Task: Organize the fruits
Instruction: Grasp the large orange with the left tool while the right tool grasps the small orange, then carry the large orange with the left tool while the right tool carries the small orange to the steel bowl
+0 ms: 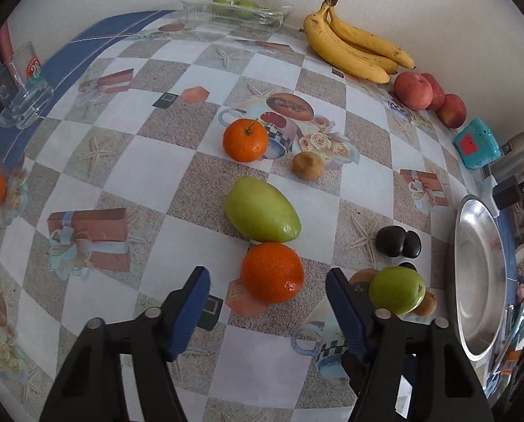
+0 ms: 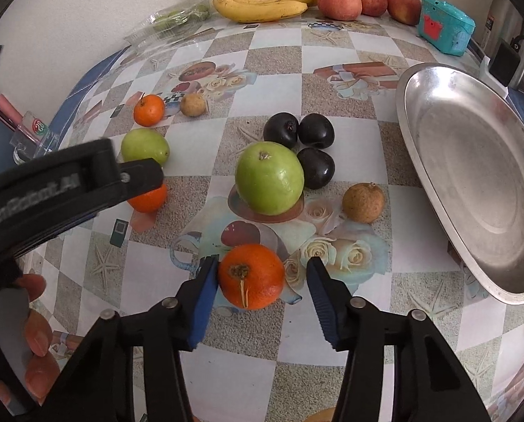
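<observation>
Jaws of the left gripper (image 1: 267,311) are seen fairly wide at the bottom of the left wrist view, with an orange (image 1: 272,272) between the blue pads but touched by neither; a clear gap is left on each side. That orange lies at lower centre, touching a green mango (image 1: 262,214) just above it. It is judged to be firm, round and light, with a dimpled skin that should not slip much on the ribbed pads; it is best taken across its widest part, since a grip placed higher would let it roll out. The gripper is pointed steeply down at the tablecloth (image 1: 149,190).

Further right, in the right wrist view, the right gripper (image 2: 260,283) is held with narrower jaws around a second orange (image 2: 251,276) at lower centre. The left pad lies against the fruit or very nearly so, while the right pad is plainly apart from it, so nothing is held yet. The stem end is turned towards the camera, and the same hold across the middle is advised. This gripper is also tilted steeply downward. At the left edge of this view the other tool's black body is seen, with a hand (image 2: 33,320) around its handle. The metal tray (image 2: 420,112) stands empty at the right edge, near the fruit.
</observation>
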A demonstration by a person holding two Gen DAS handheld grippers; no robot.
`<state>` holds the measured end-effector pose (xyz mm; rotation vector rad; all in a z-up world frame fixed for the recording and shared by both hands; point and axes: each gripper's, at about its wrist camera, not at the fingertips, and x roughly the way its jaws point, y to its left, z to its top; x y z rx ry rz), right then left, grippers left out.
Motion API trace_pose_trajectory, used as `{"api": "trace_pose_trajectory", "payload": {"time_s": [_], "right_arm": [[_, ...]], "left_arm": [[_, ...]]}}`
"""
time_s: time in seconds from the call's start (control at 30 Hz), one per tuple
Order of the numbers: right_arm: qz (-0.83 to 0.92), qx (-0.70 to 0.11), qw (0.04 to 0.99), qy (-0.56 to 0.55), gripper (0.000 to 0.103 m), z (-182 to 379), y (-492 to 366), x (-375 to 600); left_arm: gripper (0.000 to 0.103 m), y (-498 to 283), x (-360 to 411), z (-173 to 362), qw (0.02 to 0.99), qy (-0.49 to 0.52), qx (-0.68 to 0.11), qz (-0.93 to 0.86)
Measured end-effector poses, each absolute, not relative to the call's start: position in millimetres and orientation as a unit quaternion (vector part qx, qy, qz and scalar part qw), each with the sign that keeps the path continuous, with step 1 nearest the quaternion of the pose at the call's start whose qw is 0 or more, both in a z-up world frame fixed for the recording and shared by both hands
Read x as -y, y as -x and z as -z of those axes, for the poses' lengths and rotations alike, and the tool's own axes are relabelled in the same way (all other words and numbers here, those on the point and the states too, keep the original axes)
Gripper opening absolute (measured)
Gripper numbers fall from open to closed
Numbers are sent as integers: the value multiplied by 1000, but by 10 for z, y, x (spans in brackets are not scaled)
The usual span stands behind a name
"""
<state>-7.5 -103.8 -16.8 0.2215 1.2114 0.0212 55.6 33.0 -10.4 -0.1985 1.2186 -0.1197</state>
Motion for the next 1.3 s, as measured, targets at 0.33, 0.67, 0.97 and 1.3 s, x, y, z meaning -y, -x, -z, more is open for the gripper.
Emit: {"api": "trace_pose_trajectory", "payload": {"time_s": [0.33, 0.67, 0.97, 1.3], "right_arm": [[-25, -570, 814, -108, 38, 151, 82, 1017], [-26, -566, 816, -119, 38, 89, 134, 1083], [-32, -531, 835, -143, 38, -211, 230, 1170], [9, -518, 841, -156, 38, -356, 176, 1379]], "left_arm": [[40, -552, -330, 126, 809, 96, -577, 64], [39, -511, -401, 21, 812, 106, -570, 59], [39, -437, -404, -151, 825, 107, -552, 62], [39, -441, -360, -324, 834, 111, -535, 71]]}}
